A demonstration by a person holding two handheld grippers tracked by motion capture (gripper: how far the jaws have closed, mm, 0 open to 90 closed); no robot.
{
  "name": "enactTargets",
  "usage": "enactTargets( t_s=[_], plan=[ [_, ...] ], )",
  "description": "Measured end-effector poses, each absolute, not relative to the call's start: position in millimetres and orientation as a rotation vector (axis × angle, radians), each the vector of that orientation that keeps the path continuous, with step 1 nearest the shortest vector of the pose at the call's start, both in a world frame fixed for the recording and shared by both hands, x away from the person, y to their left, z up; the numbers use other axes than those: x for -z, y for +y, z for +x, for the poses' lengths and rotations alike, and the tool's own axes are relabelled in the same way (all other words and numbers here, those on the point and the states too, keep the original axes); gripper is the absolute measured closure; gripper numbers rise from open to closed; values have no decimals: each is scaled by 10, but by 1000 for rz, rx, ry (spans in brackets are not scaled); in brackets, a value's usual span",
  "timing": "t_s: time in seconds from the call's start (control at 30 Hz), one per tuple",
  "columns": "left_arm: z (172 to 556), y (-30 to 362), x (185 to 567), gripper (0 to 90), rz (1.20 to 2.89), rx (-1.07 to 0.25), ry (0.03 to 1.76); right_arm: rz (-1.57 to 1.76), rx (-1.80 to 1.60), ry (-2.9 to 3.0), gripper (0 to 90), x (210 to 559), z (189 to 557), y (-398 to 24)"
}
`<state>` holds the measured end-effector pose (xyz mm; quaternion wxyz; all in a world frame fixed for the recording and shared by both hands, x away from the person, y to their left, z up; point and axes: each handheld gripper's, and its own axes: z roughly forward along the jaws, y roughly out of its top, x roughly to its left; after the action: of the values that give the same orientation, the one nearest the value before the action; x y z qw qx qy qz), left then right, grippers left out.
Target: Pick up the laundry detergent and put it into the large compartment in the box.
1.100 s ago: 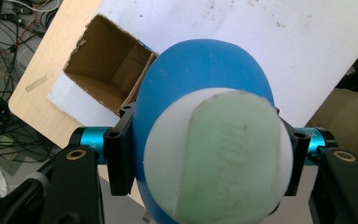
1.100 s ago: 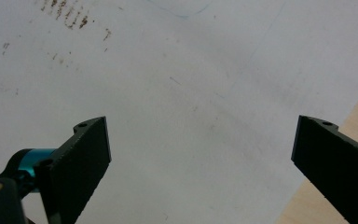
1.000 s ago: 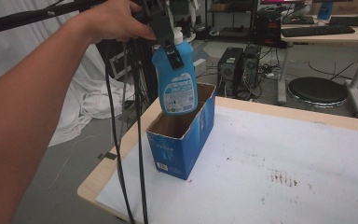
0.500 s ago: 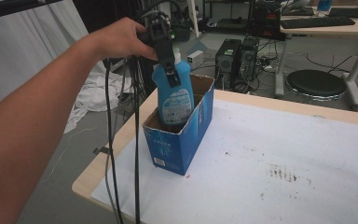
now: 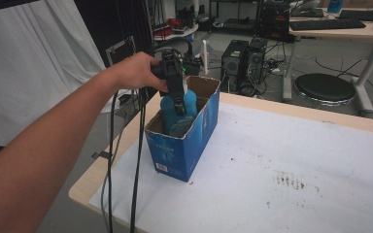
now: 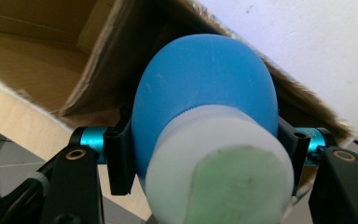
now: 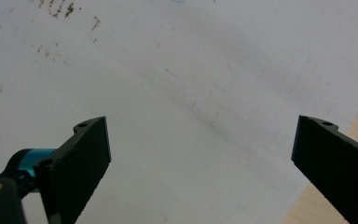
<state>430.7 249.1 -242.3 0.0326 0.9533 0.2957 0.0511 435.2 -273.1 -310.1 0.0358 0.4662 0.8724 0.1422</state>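
Below the left gripper, the box hides the bottle's lower body; its label is unreadable.

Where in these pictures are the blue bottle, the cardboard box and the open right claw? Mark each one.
blue bottle (image 6: 205, 88): left gripper view, on its rounded blue shoulder.
cardboard box (image 5: 184, 150): high view, on its blue outer side wall.
right claw (image 7: 200, 149): right gripper view, midway between its two spread black jaws.
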Motion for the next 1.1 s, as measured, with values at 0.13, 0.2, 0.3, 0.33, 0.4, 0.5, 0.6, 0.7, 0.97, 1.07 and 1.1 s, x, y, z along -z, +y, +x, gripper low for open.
enactTargets(
  t_s=[0.13, 0.2, 0.3, 0.33, 0.4, 0.5, 0.6, 0.7, 0.97, 1.07, 1.1],
  plan=[
    [4325, 2465, 2587, 379, 2964, -135, 897, 1432, -426, 2682, 36, 3111, 4353, -2737],
    [4333, 2464, 2646, 379, 2965, -120, 899, 1432, -431, 2683, 36, 3119, 4353, -2733],
    [4341, 2480, 2712, 379, 2960, -100, 907, 1427, -425, 2688, 36, 3126, 4354, -2730],
    [4342, 2484, 2726, 379, 2963, -98, 904, 1429, -423, 2688, 36, 3129, 4355, -2730],
    [4346, 2494, 2757, 379, 2965, -92, 901, 1426, -423, 2688, 36, 3135, 4356, -2733],
    [4358, 2499, 2759, 379, 2956, -92, 899, 1432, -415, 2688, 36, 3149, 4355, -2731],
    [4367, 2503, 2769, 378, 2952, -85, 908, 1437, -416, 2688, 36, 3160, 4355, -2726],
    [4382, 2519, 2767, 375, 2948, -72, 935, 1429, -411, 2691, 36, 3166, 4356, -2718],
    [4405, 2590, 2628, 268, 2851, -36, 1020, 1414, -411, 2703, 36, 3173, 4353, -2695],
    [4396, 2602, 2589, 217, 2835, -35, 1046, 1418, -407, 2703, 36, 3174, 4350, -2692],
    [4393, 2605, 2575, 217, 2835, -38, 1050, 1419, -407, 2702, 36, 3174, 4344, -2687]
  ],
)
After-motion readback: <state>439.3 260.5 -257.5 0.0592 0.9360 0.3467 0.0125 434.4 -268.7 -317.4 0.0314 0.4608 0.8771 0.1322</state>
